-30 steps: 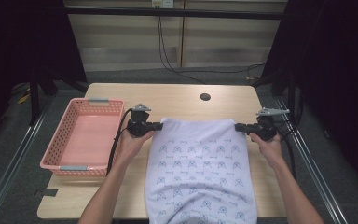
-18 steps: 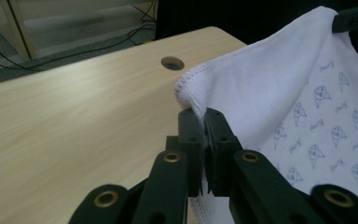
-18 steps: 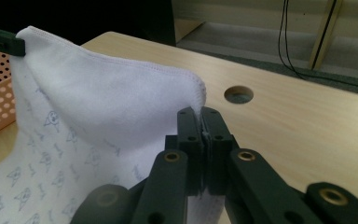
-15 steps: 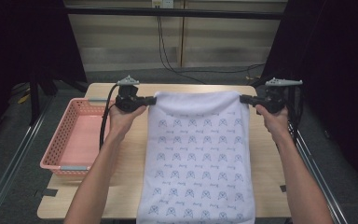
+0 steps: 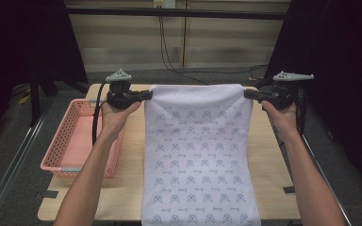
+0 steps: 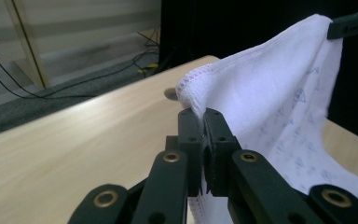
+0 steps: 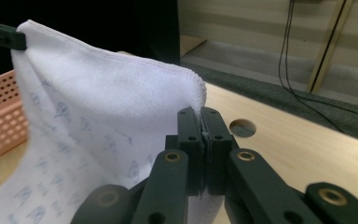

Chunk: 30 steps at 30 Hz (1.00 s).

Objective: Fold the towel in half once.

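Nearest us, the white cloth printed with small blue-grey motifs (image 5: 198,160) drapes off the near edge of the pale wooden table (image 5: 273,174). We follow it upward as it lifts clear of the tabletop. To its left sits the pink perforated plastic basket (image 5: 73,136). Farther out, our left gripper (image 5: 147,95) is clamped tight on the cloth's far left corner, jaws closed over the stitched hem. Our right gripper (image 5: 248,94) pinches the far right corner likewise. Between them the top edge stretches level. Beyond, a round hole in the table (image 7: 243,127).
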Available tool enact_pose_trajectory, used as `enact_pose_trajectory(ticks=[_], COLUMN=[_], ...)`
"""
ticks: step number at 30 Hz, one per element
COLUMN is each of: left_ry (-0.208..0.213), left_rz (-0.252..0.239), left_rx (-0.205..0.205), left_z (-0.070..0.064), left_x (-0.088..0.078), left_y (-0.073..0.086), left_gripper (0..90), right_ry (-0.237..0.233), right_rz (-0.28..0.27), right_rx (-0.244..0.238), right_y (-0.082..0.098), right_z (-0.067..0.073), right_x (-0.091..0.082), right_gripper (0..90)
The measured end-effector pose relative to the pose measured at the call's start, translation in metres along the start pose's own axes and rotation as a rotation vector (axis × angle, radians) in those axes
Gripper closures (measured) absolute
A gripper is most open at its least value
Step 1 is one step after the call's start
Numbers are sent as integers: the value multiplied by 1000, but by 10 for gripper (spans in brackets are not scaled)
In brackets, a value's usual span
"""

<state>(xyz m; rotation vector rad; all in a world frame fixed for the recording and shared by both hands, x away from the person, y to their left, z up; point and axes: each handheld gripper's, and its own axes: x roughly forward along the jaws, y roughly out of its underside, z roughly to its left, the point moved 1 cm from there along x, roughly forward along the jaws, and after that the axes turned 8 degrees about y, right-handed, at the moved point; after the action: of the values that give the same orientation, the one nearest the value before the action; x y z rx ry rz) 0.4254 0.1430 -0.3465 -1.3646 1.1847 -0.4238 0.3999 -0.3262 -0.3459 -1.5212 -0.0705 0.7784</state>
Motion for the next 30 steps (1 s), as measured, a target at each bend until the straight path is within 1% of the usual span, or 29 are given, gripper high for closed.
enact_pose_trajectory(ticks=[1,2,3,4,5,6,8,9,10,11,12,13,14,15,16,17,18,19,20,21,22,23,24,25,26,27,28,29,30], left_ry=[7,23,23,28,37,66,96,118,120,128,139,141,141,164,167,165,186,186,180,199,198,201,211,192,195,203,197,198,193], left_rz=[6,10,10,18,15,0,4,6,22,24,23,37,45,47,62,77,84,101,130,151,171,198,209,238,269,279,290,301,312], left_rx=[5,4,4,1,-2,-24,6,4,-3,-15,-14,-16,-36,-44,-48,-47,-47,-53,-71,-82,-87,-98,-109,-94,-94,-107,-117,-140,-155], left_z=[-5,-12,-12,-21,-27,-33,-47,-54,-60,-66,-72,-78,-83,-88,-93,-103,-109,-113,-118,-121,-123,-124,-124,-124,-123,-121,-119,-116,-113], left_x=[-3,-9,-9,-15,-19,-23,-28,-30,-32,-34,-36,-37,-39,-42,-44,-49,-52,-54,-54,-55,-54,-51,-48,-45,-41,-37,-35,-33,-32], left_y=[4,11,11,19,23,29,41,49,57,67,76,86,95,104,110,123,130,136,145,154,163,174,179,185,190,193,196,198,199], left_gripper=[873,873,873,874,873,874,873,873,873,874,873,874,873,874,873,873,873,873,873,873,873,873,873,873,872,872,872,871,870], right_ry=[-12,-23,-23,-49,-57,-69,-79,-88,-95,-90,-96,-108,-107,-109,-118,-121,-133,-133,-130,-143,-154,-158,-159,-158,-157,-159,-167,-168,-167], right_rz=[-1,1,1,6,11,15,35,40,50,65,71,80,93,104,115,132,166,192,213,229,235,260,302,327,357,373,373,384,410], right_rx=[3,6,6,-8,-6,-8,-19,-26,-31,-34,-30,-23,-27,-22,-11,-8,-8,-14,-19,-14,1,15,5,-1,-1,5,19,29,13], right_y=[5,10,10,21,25,30,42,47,53,60,67,75,82,89,97,103,116,125,132,140,148,157,168,174,181,188,193,197,199], right_z=[3,6,6,14,17,21,31,34,39,43,47,50,54,57,60,63,70,75,78,82,86,89,94,97,99,100,100,99,100], right_x=[-5,-11,-11,-27,-31,-37,-49,-54,-59,-65,-71,-76,-81,-87,-91,-95,-101,-104,-107,-110,-111,-111,-108,-105,-101,-98,-95,-93,-91], right_gripper=[881,881,881,881,881,881,882,881,882,882,882,882,882,882,882,882,883,883,882,882,883,882,882,882,882,882,882,882,882])
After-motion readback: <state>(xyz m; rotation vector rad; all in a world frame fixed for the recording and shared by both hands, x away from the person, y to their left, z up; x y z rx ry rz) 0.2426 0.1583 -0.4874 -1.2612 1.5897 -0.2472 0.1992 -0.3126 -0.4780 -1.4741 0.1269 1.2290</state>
